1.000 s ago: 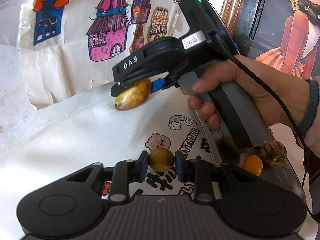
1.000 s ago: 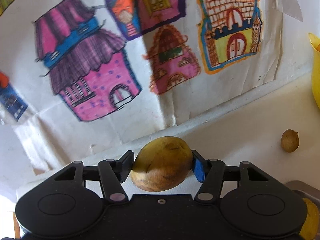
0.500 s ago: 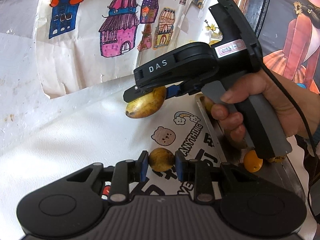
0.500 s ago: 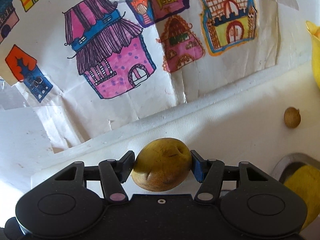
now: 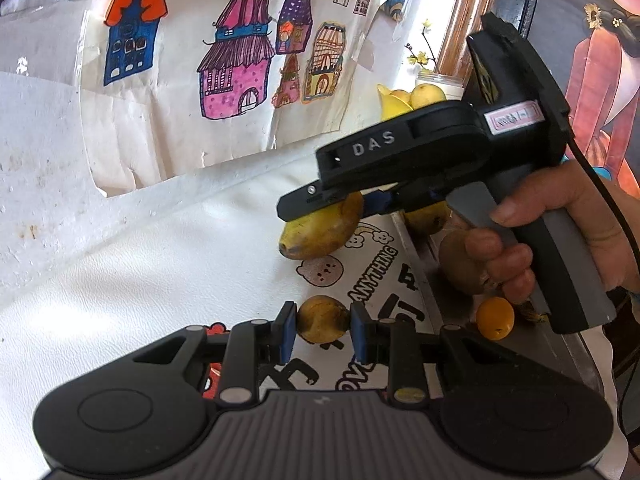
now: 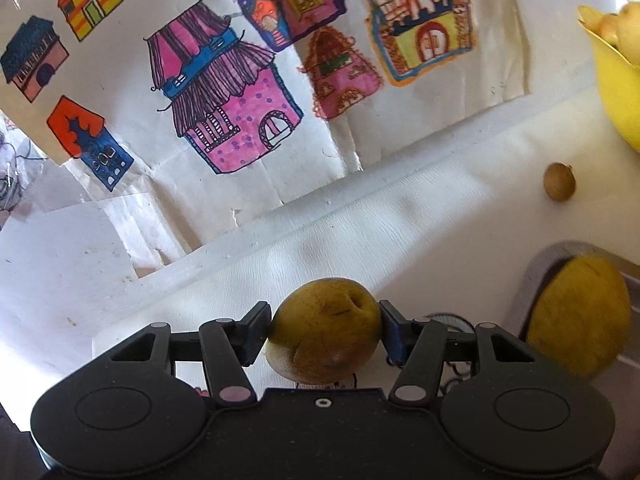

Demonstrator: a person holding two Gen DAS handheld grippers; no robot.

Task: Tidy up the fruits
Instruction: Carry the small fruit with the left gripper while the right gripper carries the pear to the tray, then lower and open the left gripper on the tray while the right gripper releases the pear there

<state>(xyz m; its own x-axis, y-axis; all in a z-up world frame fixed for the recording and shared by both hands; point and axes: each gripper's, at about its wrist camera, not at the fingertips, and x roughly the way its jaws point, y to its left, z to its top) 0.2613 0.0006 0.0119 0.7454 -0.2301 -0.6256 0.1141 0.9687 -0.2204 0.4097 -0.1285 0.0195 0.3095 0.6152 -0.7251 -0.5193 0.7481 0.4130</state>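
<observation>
My left gripper (image 5: 322,322) is shut on a small round brownish-yellow fruit (image 5: 320,314), held low over the printed white cloth. Beyond it a hand holds my right gripper (image 5: 320,202), which is shut on a yellow mango (image 5: 324,228) just left of the metal tray's rim (image 5: 420,276). In the right wrist view the mango (image 6: 324,332) sits squeezed between the two pads of the right gripper (image 6: 324,336), stem dimple up. The tray (image 6: 534,268) lies to its right with a yellow fruit (image 6: 576,316) in it.
The tray also holds a small orange fruit (image 5: 495,317), a brown fruit (image 5: 458,266) and another mango (image 5: 426,216). A small brown fruit (image 6: 559,182) lies loose on the cloth. A yellow bowl (image 6: 616,92) of yellow fruit stands at the back right. Drawings of houses cover the wall behind.
The right gripper has carried the mango to the right, close to the tray's edge. The left gripper has stayed in place with its small fruit.
</observation>
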